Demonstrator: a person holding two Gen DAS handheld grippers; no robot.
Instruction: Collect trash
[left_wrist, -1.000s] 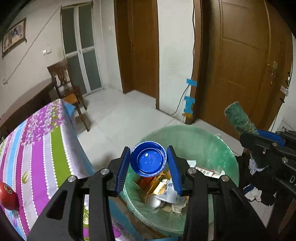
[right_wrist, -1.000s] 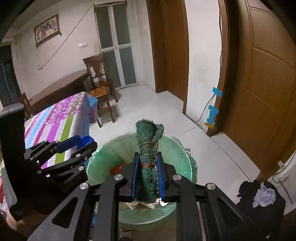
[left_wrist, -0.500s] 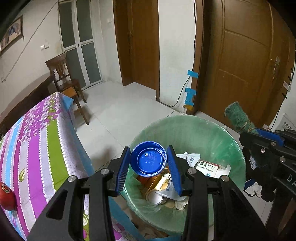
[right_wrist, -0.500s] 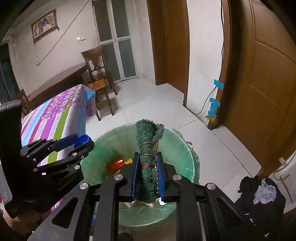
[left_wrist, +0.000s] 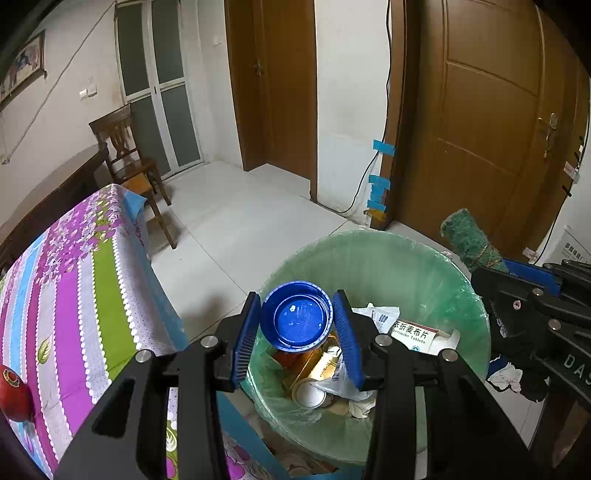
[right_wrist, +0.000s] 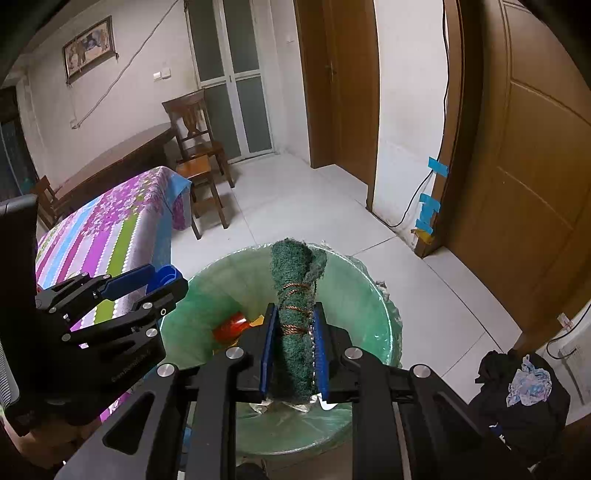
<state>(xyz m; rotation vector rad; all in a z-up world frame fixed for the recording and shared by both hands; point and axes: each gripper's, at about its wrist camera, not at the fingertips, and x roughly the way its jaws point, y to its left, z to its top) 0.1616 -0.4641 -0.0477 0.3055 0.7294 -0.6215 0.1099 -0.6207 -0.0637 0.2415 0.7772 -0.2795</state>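
Left wrist view: the left tool (left_wrist: 295, 325) pinches a blue lid (left_wrist: 295, 320) by its rim, stiff, light, probably slick plastic. The right tool (right_wrist: 294, 343) squeezes a soft green scouring roll (right_wrist: 295, 325) mid-length. Both hang over the lined bin (left_wrist: 417, 266).

Left gripper (left_wrist: 295, 321) jaws clamping blue lid (left_wrist: 295, 316), above green-lined bin (left_wrist: 388, 258)

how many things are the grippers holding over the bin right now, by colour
blue: 1, the blue cap in the left gripper
green: 1, the green scouring pad roll in the right gripper
total: 2, both above the green-lined trash bin
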